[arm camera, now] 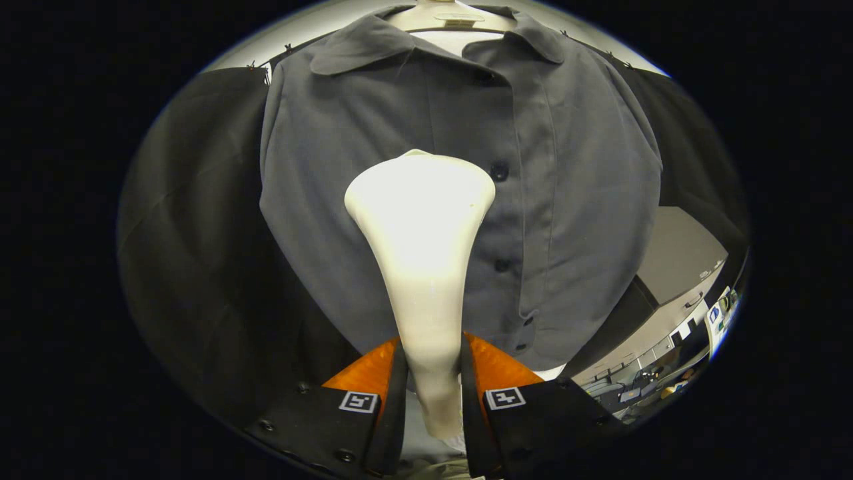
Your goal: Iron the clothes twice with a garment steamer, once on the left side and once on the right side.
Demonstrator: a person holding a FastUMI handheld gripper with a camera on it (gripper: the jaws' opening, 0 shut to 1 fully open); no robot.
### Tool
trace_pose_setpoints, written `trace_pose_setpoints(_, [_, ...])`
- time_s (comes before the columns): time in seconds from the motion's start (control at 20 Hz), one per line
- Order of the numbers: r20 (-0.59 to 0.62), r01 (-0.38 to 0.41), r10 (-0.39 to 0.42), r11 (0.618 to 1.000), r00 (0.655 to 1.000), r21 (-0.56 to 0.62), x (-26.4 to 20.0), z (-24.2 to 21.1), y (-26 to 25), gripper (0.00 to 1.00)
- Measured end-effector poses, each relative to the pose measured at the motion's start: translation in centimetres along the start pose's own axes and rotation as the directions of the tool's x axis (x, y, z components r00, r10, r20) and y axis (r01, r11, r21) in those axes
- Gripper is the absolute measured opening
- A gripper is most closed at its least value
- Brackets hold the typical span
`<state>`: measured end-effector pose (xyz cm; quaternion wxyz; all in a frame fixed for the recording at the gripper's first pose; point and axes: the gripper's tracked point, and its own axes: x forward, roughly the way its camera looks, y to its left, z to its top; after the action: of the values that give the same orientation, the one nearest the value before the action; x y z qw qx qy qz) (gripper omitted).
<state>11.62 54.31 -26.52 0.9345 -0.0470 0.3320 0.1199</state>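
- The hand-held gripper (426,373) is clenched around the handle of the white garment steamer (421,233), one finger on each side.
- The steamer's wide head sits against the front of the grey shirt (566,200), beside its button placket.
- The shirt hangs on a hanger (453,19).

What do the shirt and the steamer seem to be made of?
The grey shirt looks like thin woven cloth, matte, with soft folds. The steamer seems to be smooth hard plastic, cream-white, with a bright sheen on its head. The gripper has both jaws pressed on its handle.
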Motion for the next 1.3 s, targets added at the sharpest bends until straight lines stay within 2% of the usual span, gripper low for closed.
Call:
trace_pose_setpoints(0.6, [-0.157, 0.017, -0.017, 1.0, 0.987, 0.001, 3.6, -8.7, -0.8, 0.45])
trace_pose_setpoints(1.3, [-0.303, 0.05, -0.045, 0.999, 0.952, 0.008, 6.2, -17.2, -2.8, 0.45])
